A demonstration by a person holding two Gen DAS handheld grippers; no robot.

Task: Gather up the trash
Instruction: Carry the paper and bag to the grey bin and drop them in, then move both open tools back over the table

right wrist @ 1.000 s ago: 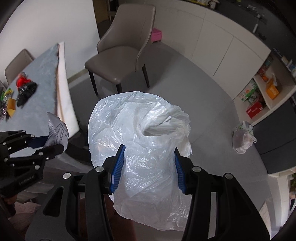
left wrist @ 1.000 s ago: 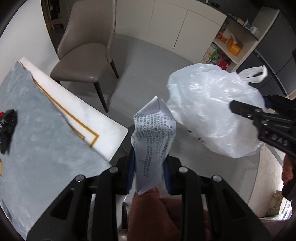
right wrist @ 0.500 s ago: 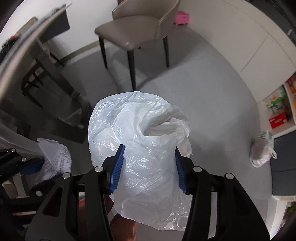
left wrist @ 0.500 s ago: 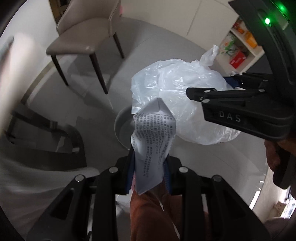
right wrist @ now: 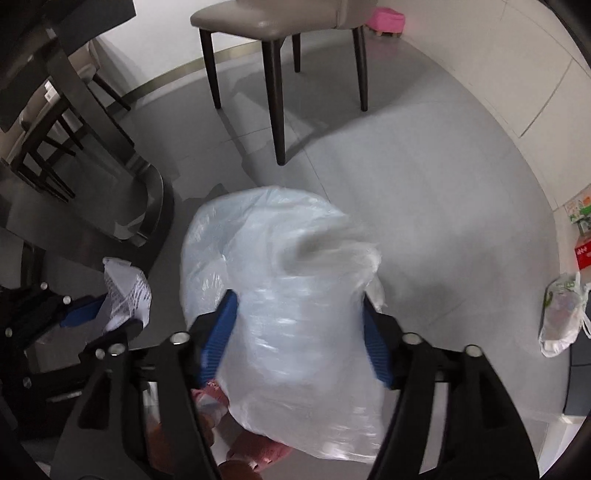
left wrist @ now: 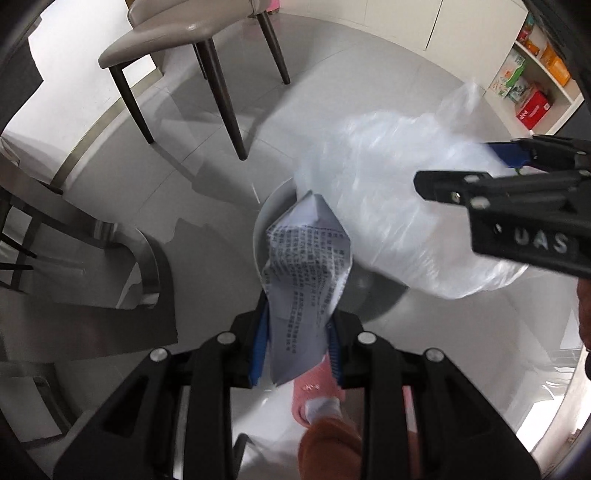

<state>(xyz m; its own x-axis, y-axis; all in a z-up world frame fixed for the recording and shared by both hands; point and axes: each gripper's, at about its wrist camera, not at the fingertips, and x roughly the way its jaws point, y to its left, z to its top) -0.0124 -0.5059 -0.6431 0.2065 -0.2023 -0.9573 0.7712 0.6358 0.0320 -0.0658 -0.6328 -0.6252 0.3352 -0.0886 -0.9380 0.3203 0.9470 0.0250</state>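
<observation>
**Paper and bag held over the bin**

The left gripper [left wrist: 297, 350] pinches a folded sheet of printed paper [left wrist: 308, 266] between its blue pads, the sheet standing up out of the jaws. It points steeply down at a round grey bin [left wrist: 264, 229] on the floor, so the paper looks ready to be let go into it.

The right gripper [right wrist: 295, 332] has just been opening its jaws. A crumpled clear plastic bag [right wrist: 280, 280] fills the gap between them; it is blurred, and whether the pads press on it cannot be told. In the left view the bag hangs over the far right side of the bin, likely about to fall in.

A grey chair [right wrist: 273, 22] stands on the far side. Another filled bag [right wrist: 561, 317] sits on the floor at the right, perhaps trash yet to be collected. A pink slipper [left wrist: 314, 395] shows below the left gripper.
</observation>
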